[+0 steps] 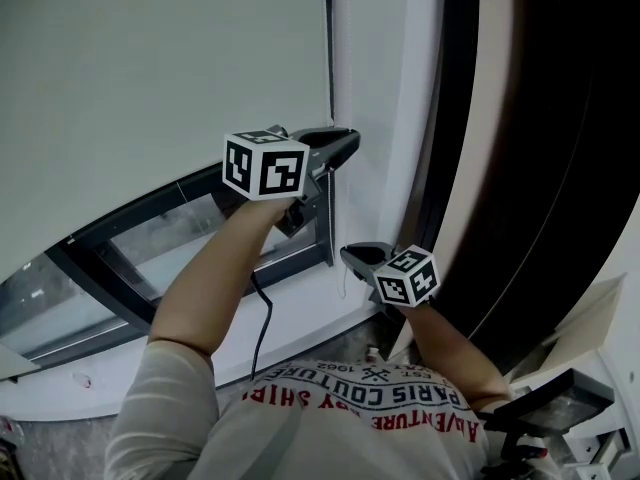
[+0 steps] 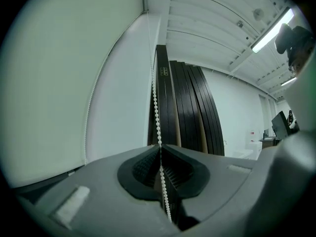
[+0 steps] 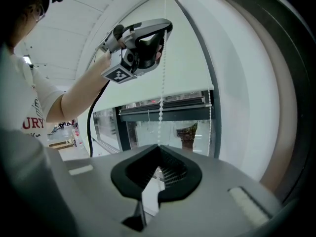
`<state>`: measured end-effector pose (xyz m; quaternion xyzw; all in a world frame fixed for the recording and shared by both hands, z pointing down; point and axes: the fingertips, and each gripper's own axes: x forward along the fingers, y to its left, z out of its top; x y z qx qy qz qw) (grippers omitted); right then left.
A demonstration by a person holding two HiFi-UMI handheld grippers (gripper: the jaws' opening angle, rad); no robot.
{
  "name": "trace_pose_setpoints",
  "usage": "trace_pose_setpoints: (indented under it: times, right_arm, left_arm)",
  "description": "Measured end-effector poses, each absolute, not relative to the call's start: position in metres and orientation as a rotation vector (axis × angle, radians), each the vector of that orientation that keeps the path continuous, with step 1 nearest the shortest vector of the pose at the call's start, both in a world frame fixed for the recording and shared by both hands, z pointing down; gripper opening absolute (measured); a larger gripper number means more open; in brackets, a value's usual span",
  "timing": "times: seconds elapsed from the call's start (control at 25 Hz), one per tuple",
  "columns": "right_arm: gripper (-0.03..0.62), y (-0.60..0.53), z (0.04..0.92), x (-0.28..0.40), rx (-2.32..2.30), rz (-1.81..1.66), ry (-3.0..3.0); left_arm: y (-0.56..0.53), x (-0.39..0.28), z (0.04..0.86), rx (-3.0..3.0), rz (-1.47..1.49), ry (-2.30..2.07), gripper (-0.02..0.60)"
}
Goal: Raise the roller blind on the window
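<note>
The bead chain (image 2: pixel 156 110) is clamped by left claw (image 2: pixel 160 146) (uppermost) and right claw (image 3: pixel 159 146); slippage could be caused by jerking.

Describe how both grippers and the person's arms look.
The left gripper and right gripper are grey and beak-shaped, with black ribbed pads. Each carries a white cube of black square markers. A black cable hangs from the left one. The person wears a pale short-sleeved T-shirt with red lettering.

Off-white roller blind (image 1: pixel 160 68), white bead chain (image 2: pixel 157 117), black window frame (image 1: pixel 140 211), grey left tongs (image 2: pixel 160 147) — b&w checked marker cube (image 1: pixel 265 165)
</note>
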<state>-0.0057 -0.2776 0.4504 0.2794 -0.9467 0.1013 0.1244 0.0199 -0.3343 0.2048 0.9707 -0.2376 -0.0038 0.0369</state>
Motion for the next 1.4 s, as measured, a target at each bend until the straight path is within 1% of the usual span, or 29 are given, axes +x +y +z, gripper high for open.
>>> trace_pose_setpoints:
  times: [0.24, 0.4, 0.64, 0.88, 1.2, 1.4]
  right_arm:
    - [0.006, -0.276, 0.450, -0.004, 0.821, 0.311, -2.765]
    - [0.006, -0.275, 0.464, -0.001, 0.821, 0.326, -2.736]
    - [0.006, -0.268, 0.510, 0.003, 0.799, 0.408, -2.675]
    - [0.006, -0.255, 0.551, 0.013, 0.789, 0.454, -2.603]
    - [0.006, -0.250, 0.638, 0.016, 0.734, 0.506, -2.417]
    - [0.006, -0.235, 0.671, 0.024, 0.730, 0.567, -2.358]
  left_arm:
    - [-0.330, 0.025, 0.204, 3.004, 0.006, -0.714, 0.011]
    - [-0.330, 0.029, 0.219, 3.002, 0.048, -0.718, 0.011]
    - [-0.337, 0.030, 0.268, 2.989, 0.152, -0.822, 0.012]
    - [-0.318, 0.045, 0.308, 2.992, 0.265, -0.836, 0.012]
    - [-0.335, 0.040, 0.402, 2.861, 0.413, -0.796, 0.012]
    - [-0.325, 0.041, 0.436, 2.813, 0.370, -0.819, 0.012]
